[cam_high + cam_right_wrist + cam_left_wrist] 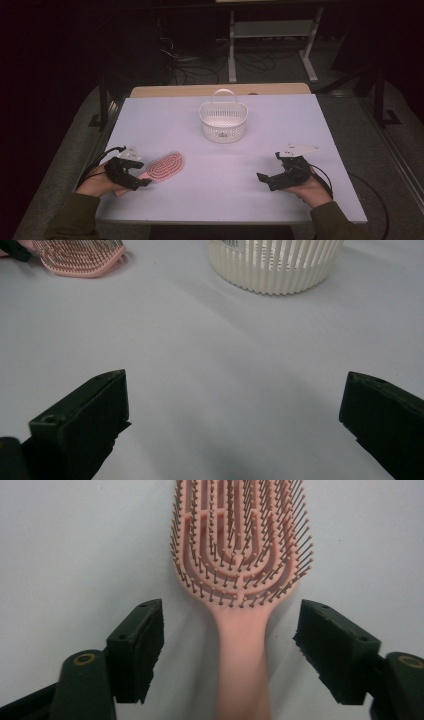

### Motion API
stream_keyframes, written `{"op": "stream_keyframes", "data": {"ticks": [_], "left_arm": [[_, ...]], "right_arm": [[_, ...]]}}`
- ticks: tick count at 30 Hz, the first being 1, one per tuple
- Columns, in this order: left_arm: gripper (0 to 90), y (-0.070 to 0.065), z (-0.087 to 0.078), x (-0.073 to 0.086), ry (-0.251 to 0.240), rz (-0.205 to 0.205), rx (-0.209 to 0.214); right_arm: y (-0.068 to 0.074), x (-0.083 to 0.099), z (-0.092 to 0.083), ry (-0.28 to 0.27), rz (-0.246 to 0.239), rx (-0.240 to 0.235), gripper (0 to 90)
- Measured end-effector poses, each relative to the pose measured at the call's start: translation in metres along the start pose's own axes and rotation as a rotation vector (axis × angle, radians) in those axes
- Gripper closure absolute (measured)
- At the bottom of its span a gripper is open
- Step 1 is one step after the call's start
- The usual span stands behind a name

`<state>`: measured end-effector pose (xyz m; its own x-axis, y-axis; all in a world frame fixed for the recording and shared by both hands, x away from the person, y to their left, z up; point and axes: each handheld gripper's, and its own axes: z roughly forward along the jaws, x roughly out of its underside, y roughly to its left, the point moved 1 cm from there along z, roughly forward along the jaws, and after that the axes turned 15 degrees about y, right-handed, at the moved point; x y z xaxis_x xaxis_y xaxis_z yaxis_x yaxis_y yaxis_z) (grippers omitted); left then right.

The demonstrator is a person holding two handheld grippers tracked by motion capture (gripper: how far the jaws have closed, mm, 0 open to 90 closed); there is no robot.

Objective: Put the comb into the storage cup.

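A white slotted basket with an arched handle stands upright toward the far middle of my pale table. A wooden board edges the table's far side. Beyond it, cables lie on the dark floor beside a white metal stand.

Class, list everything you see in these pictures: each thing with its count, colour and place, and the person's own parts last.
Hairbrush: one, pink, bristles up, on the table's near left, its handle between the left gripper's fingers.
Basket: one, white, slotted, with a handle, at the table's far middle.
Table: one, pale top.
Shelf frame: one, white, on the floor beyond the table.
Left gripper: one, black, open around the brush handle, not touching it.
Right gripper: one, black, open, over bare table.
Hands: two, sleeves olive.
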<state>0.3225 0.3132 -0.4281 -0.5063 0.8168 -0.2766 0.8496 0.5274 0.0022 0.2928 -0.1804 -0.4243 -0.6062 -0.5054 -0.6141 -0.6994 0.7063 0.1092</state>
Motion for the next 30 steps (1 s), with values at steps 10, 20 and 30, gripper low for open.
{"op": "stream_keyframes", "data": {"ticks": [10, 20, 30], "left_arm": [[42.0, -0.0003, 0.0011, -0.0003, 0.027, 0.013, 0.021], [50.2, -0.0018, 0.0029, -0.0019, 0.050, 0.023, 0.017], [54.6, -0.0025, 0.0057, -0.0037, 0.081, 0.023, 0.000]], "right_arm": [[0.0002, 0.0000, 0.0001, 0.000, 0.000, 0.000, 0.0], [0.0002, 0.0000, 0.0001, 0.001, 0.000, -0.001, 0.0], [0.0002, -0.0001, 0.0002, 0.001, 0.001, -0.001, 0.0]]}}
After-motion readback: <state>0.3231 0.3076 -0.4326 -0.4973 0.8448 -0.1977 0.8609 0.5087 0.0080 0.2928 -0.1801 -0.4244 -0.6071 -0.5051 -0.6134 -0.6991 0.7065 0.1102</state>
